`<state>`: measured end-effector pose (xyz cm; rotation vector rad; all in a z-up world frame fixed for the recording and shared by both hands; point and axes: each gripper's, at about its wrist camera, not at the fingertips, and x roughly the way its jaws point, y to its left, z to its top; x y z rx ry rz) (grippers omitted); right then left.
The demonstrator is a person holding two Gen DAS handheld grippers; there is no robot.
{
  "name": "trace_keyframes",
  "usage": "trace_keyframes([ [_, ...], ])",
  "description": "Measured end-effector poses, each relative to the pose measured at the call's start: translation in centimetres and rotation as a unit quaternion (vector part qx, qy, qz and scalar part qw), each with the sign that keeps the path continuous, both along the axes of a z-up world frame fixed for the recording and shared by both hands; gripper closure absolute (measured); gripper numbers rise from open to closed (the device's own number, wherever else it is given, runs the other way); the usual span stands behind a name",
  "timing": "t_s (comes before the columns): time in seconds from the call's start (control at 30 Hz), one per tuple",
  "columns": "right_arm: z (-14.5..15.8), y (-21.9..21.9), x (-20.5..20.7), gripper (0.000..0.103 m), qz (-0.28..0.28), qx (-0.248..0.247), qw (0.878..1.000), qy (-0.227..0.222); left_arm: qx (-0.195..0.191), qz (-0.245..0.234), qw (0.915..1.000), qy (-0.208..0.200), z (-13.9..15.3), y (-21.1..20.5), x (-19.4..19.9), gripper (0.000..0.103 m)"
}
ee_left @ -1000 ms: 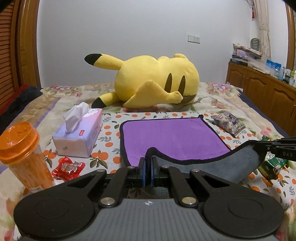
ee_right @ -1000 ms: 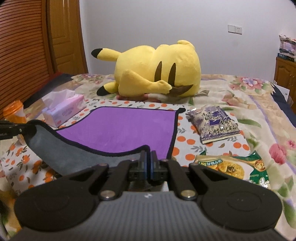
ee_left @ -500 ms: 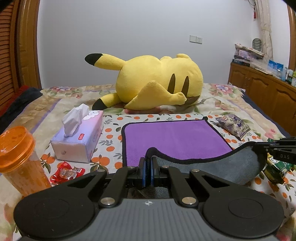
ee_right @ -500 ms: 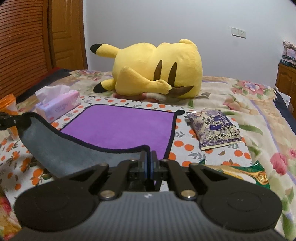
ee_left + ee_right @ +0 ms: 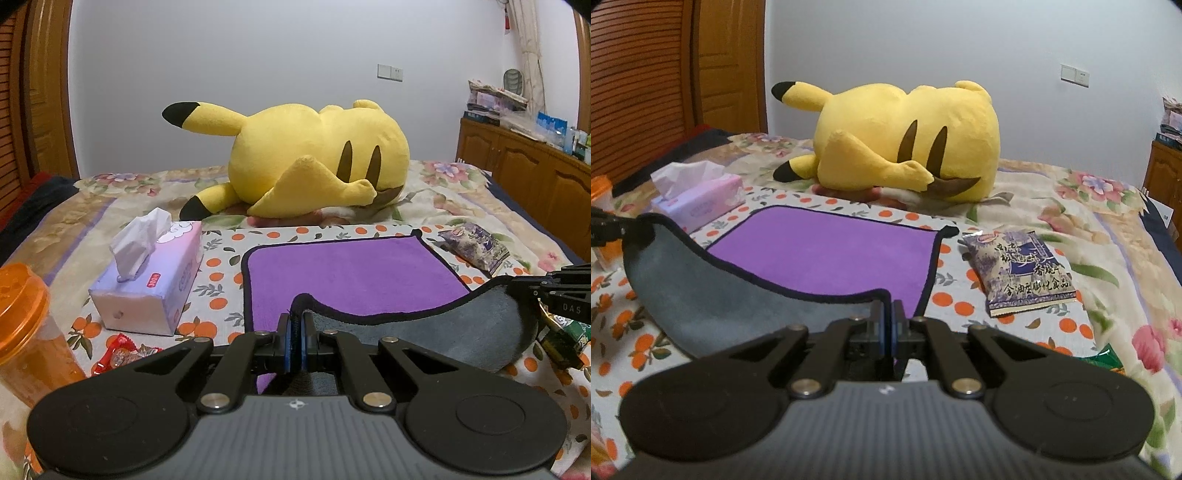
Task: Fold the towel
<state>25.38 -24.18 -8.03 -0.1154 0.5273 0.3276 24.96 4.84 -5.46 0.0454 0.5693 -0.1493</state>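
Note:
A purple towel (image 5: 351,273) (image 5: 827,251) with a black hem and a grey underside lies on the flowered bedspread. Its near edge is lifted and curled forward, so the grey side (image 5: 443,332) (image 5: 701,295) shows. My left gripper (image 5: 294,332) is shut on the near left corner. My right gripper (image 5: 888,314) is shut on the near right corner. Each gripper also shows in the other's view: the right gripper (image 5: 532,291) at the right edge, the left gripper (image 5: 628,225) at the left edge. The hem sags between the two corners.
A big yellow plush (image 5: 317,158) lies beyond the towel. A tissue box (image 5: 151,280), an orange-lidded jar (image 5: 26,325) and a red candy wrapper (image 5: 118,352) sit to the left. A purple snack bag (image 5: 1019,269) and a green packet (image 5: 565,336) lie right. Wooden cabinets (image 5: 535,173) stand far right.
Both grippers have carried the lifted near edge forward over the towel, toward the plush, and slightly lower. More grey underside shows and less purple is left uncovered.

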Motion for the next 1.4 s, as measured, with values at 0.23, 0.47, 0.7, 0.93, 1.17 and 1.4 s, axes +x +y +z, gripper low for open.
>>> trace_keyframes([
  [0.23,-0.6,0.4,0.8,0.099,0.007,-0.015,1.000,0.001,0.006,-0.002,1.0000,0.005,-0.5,0.0,0.9,0.097],
  [0.47,-0.6,0.6,1.4,0.099,0.010,-0.017,1.000,-0.002,0.003,-0.006,1.0000,0.003,-0.4,-0.2,1.4,0.098],
  [0.7,0.5,0.4,1.5,0.099,0.010,-0.004,1.000,-0.017,-0.004,-0.010,0.9999,-0.007,0.6,-0.3,1.4,0.098],
  [0.93,2.3,0.1,2.0,0.099,0.006,0.007,0.999,-0.042,-0.012,-0.009,0.9996,-0.024,2.2,-0.4,1.6,0.098],
  [1.17,3.7,0.2,2.9,0.099,0.005,0.009,0.998,-0.067,-0.013,-0.021,0.9988,-0.043,4.0,-1.0,2.5,0.098],
  [1.4,4.4,0.3,4.3,0.099,0.005,0.004,0.997,-0.083,-0.005,-0.017,0.9986,-0.050,4.6,-1.2,4.3,0.098],
])
